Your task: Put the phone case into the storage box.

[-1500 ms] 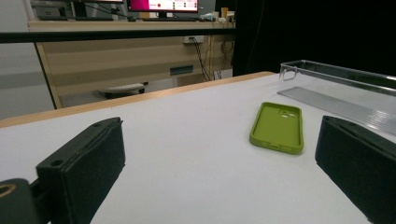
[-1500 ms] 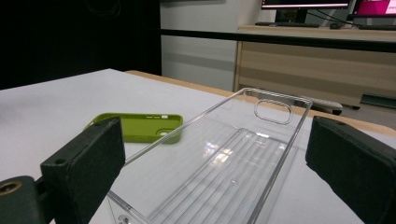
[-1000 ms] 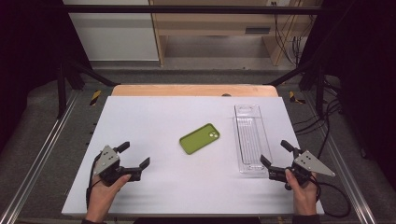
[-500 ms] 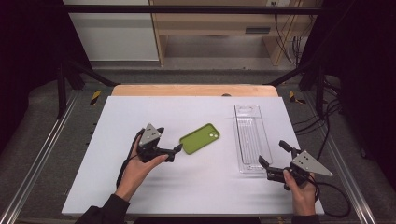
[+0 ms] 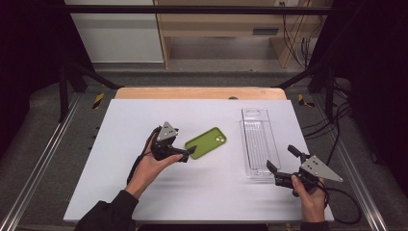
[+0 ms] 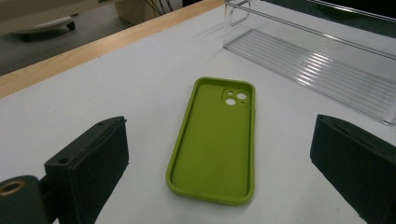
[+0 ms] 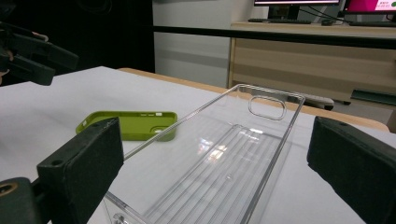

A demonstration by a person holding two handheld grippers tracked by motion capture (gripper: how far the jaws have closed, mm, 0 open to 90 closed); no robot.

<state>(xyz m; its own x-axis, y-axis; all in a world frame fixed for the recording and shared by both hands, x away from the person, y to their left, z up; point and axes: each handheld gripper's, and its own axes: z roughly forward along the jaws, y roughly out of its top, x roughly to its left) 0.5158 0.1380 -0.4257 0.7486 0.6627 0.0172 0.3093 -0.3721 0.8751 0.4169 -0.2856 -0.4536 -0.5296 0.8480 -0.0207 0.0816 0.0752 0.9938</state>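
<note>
1. The green phone case (image 5: 206,142) lies flat on the white bench (image 5: 120,192), open side up with its camera cutout at the far end, near the middle of the bench and just left of the clear plastic tray (image 5: 260,142).
2. The left gripper (image 5: 185,154) sits at the case's near-left end. In the high view its tips reach the case's edge, though contact cannot be made out there.
3. In the left gripper view the case (image 6: 215,140) lies between the two black jaws and ahead of them, with bare bench on both sides. The left gripper (image 6: 219,186) is spread wide and grasps nothing.
4. The right gripper (image 5: 281,163) is held at the near right of the bench, its tips just at the tray's near end. In the right gripper view its jaws stand far apart with the tray (image 7: 224,158) rising between them; it is released and empty, and whether a jaw brushes the tray wall is unclear.
5. Through the tray's clear wall in that view, part of the case (image 7: 126,123) is seen side-on; the tray's near end is cut off by the bottom edge.
</note>
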